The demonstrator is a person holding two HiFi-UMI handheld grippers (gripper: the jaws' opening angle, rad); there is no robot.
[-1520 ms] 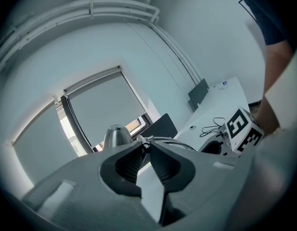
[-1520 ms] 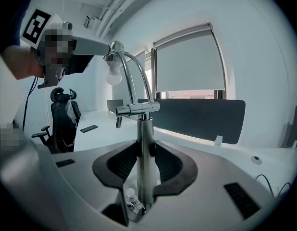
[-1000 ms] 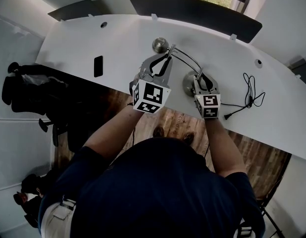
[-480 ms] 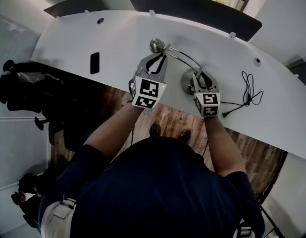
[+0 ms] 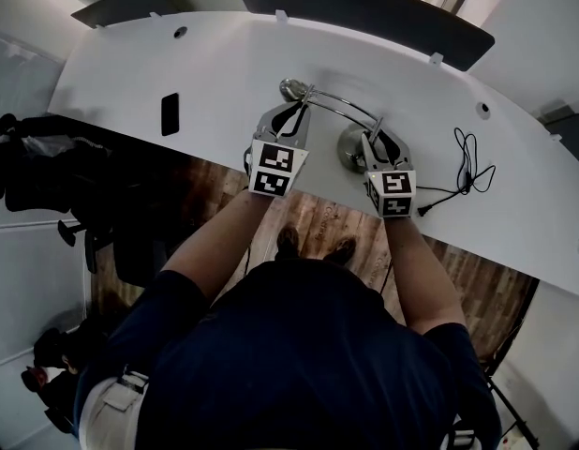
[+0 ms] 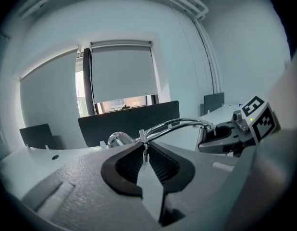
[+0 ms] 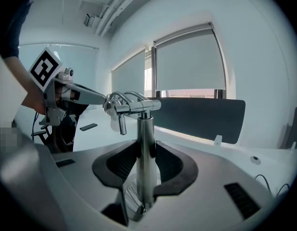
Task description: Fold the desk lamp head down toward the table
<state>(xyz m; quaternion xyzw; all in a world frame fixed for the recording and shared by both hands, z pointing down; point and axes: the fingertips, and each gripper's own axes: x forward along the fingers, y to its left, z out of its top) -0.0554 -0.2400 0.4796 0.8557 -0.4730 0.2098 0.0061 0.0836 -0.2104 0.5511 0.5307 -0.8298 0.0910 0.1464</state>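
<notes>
The fingers (image 6: 127, 163) of the left gripper (image 6: 145, 152) are drawn narrow, pinched on a small fitting of the thin chrome lamp arm (image 6: 179, 123), just short of the lamp head (image 6: 118, 138). The fingers (image 7: 117, 166) of the right gripper (image 7: 145, 165) stand wider and clamp the lamp's upright post (image 7: 145, 134) from both sides, low down, just above the round base (image 5: 350, 148).

From the crossbar at the top of the post, the twin-rod arm runs in a shallow arc to the left, toward the left gripper. In the head view the rounded chrome head lies low over the counter (image 5: 130, 73), just beyond the left fingertips. Whether it touches the surface cannot be told. The whole desk lamp sits near the middle of the counter, close to its near edge, with the two grippers side by side and the person's forearms reaching in from below.

Farther out, a flat black rectangular object (image 5: 170, 113) lies on the counter well to the left of the lamp. A loose black cable (image 5: 467, 172) is coiled to the right of the right gripper. A dark partition screen (image 5: 364, 7) stands along the counter's far edge, with a window blind (image 6: 122, 73) behind it. Wooden floor (image 5: 318, 223) shows beneath the counter's near edge.
</notes>
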